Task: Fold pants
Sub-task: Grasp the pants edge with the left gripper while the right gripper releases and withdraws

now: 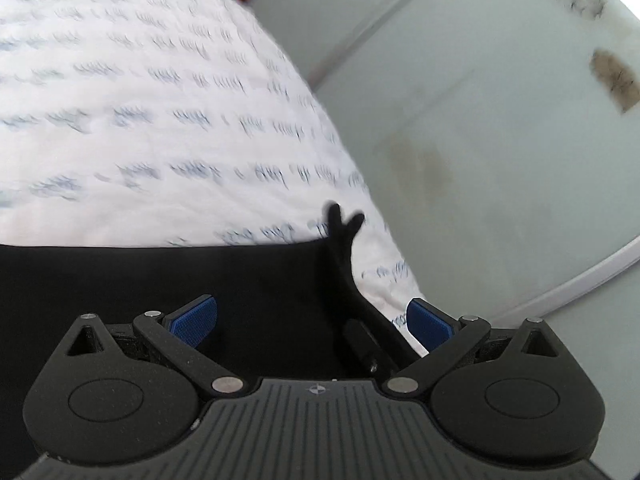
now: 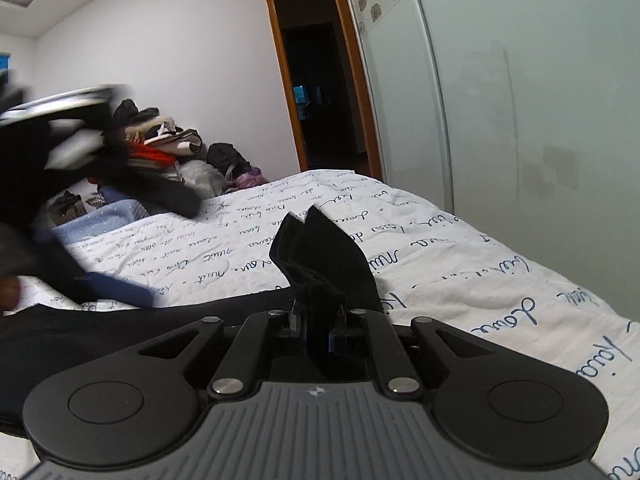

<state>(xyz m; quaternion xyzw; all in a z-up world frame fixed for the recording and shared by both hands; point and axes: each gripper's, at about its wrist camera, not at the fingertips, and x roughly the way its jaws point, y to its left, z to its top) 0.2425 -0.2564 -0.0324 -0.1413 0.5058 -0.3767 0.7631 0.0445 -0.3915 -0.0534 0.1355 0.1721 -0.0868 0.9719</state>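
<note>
A bedroom: a bed under a white script-printed cover (image 2: 460, 280) stands beside pale wardrobe doors (image 2: 520, 100). Black pants (image 1: 160, 280) lie across the cover. The right gripper (image 2: 318, 330) is clamped on a bunched corner of them; the left gripper (image 1: 312, 322) hangs spread wide above the fabric, pads (image 1: 194, 320) apart.

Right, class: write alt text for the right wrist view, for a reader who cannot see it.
The right gripper is shut on a bunched corner of black pants above a bed with a white script-print cover. A clothes pile sits against the far wall.
</note>
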